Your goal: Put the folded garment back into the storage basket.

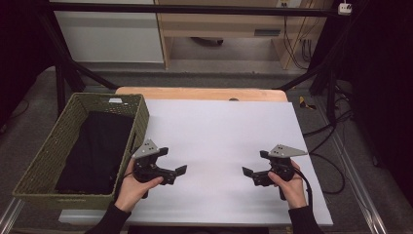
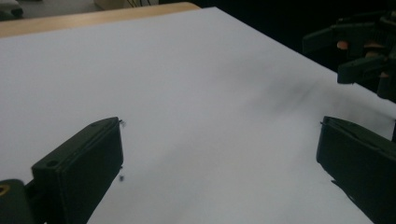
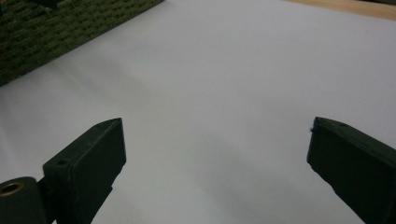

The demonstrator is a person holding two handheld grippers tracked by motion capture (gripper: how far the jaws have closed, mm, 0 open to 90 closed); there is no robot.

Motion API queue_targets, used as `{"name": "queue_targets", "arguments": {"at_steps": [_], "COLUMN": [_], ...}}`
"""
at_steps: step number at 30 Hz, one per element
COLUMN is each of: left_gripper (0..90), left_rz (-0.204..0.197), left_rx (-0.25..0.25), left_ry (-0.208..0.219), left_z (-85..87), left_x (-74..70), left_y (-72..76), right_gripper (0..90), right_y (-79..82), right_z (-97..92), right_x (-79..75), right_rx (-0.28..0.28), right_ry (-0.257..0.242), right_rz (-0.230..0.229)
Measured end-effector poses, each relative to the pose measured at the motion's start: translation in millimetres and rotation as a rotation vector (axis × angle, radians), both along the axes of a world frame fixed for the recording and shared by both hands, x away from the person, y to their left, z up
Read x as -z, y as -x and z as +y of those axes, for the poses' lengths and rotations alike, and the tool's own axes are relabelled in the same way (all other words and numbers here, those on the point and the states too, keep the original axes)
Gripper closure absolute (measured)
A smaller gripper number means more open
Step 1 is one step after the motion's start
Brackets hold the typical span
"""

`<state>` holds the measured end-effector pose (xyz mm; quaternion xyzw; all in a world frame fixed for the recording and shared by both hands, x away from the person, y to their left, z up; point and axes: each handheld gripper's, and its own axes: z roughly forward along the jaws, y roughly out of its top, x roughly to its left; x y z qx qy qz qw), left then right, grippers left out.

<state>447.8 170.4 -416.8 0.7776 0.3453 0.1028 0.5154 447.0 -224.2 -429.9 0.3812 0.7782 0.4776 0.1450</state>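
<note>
White sheet [image 1: 219, 141] covers table | woven basket [image 1: 44, 161] with black cloth [image 1: 97, 151] at sheet's left edge | left gripper [image 1: 173, 163] just beside basket, jaws spread, empty | right gripper [image 1: 255, 165] well apart from basket, jaws spread, empty

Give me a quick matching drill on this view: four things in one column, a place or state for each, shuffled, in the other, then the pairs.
Things:
1. basket
2. black cloth
3. left gripper
4. right gripper

Places or states:
A. open, jaws pointing left toward the other gripper
B. lying inside the basket
C. open, jaws pointing right, next to the basket
D. green, woven, at the left edge of the white sheet

Pairs: 1-D, 2-B, 3-C, 4-A
</note>
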Motion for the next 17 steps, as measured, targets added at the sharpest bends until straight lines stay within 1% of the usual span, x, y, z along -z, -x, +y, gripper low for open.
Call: {"name": "queue_targets", "arguments": {"at_steps": [1,2,3,6,8,9,10,11,12,13,15,16,17], "left_gripper": [0.0,0.0,0.0,0.0,0.0,0.0,0.0,0.0,0.0,0.0,0.0,0.0,0.0], "left_rz": [0.000,0.013,0.017,0.029,0.038,0.038,0.041,0.046,0.044,0.048,0.050,0.050,0.050], "left_rx": [0.000,0.010,0.016,0.027,0.038,0.038,0.043,0.050,0.049,0.050,0.051,0.051,0.052], "left_ry": [0.000,0.004,0.006,-0.002,-0.038,-0.038,-0.037,-0.044,-0.050,-0.052,-0.054,-0.058,-0.060], "left_z": [0.0,-2.8,-4.2,-6.5,-8.4,-8.4,-9.0,-9.9,-10.2,-10.3,-10.3,-10.3,-10.6], "left_x": [0.0,9.7,15.6,28.4,36.7,36.7,40.5,44.5,46.4,48.1,49.3,50.9,51.6], "left_y": [0.0,0.7,1.3,2.9,3.8,3.8,4.6,5.7,6.3,6.9,7.2,8.1,8.5], "right_gripper": [5.3,5.5,5.6,5.5,5.5,5.5,5.5,5.5,5.5,5.6,5.6,5.7,5.6], "right_y": [0.0,0.5,0.7,3.6,5.6,5.6,6.4,7.2,7.5,7.9,8.2,8.4,8.1], "right_z": [0.0,-4.8,-5.7,-12.2,-15.3,-15.3,-17.9,-21.8,-23.3,-24.5,-25.1,-25.8,-26.0], "right_x": [0.0,5.8,7.2,14.8,18.4,18.4,20.6,23.5,24.5,26.1,27.9,31.9,32.9], "right_rx": [0.000,0.005,0.007,0.015,0.019,0.019,0.018,0.023,0.024,0.023,0.022,0.027,0.026], "right_ry": [0.000,0.007,0.006,0.012,0.011,0.011,0.012,0.005,0.005,0.002,-0.001,0.008,0.011], "right_rz": [0.000,0.011,0.011,0.026,0.030,0.030,0.032,0.027,0.032,0.026,0.030,0.043,0.043]}}
